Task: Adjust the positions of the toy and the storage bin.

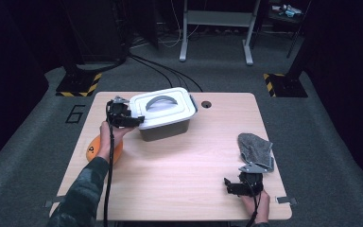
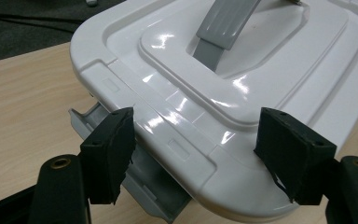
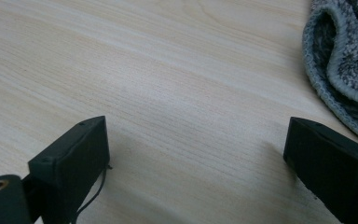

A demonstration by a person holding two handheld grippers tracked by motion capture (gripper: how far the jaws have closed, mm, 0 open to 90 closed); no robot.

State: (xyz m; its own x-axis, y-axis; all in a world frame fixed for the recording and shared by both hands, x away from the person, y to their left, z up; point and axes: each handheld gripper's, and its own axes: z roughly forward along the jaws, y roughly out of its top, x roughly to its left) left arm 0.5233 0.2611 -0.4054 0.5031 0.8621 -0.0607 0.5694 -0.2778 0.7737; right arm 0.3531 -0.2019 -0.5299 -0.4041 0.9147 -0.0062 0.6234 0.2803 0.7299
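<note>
Near the desk's [image 1: 170, 165] left edge I see a flat orange disc [image 1: 118, 150]. My left hand-held gripper [image 2: 193, 154] has its jaws apart, straddling the white plastic lid [image 2: 223, 88] of the grey box [image 1: 165, 130] toward the desk's far edge. My right hand-held gripper [image 3: 196, 163] rests jaws apart by the near right corner, beside a grey knitted cloth [image 3: 349, 60].

Grey carpet floor [image 1: 340, 156] all round, dark toward the edges; light falls mostly on the table. Light wooden table [image 1: 179, 165] with rounded corners, a small round hole [image 1: 206, 104] near its far edge. Number 6 [image 1: 75, 114] marked on the floor to the left. Two black bases with yellow-black striped edges, far left [image 1: 78, 84] and far right [image 1: 283, 84]. Black cables [image 1: 163, 70] run across the floor from far left toward the table. Grey metal frame legs [image 1: 216, 28] stand at the far side. Dark cabinets [image 1: 94, 28] far left.
</note>
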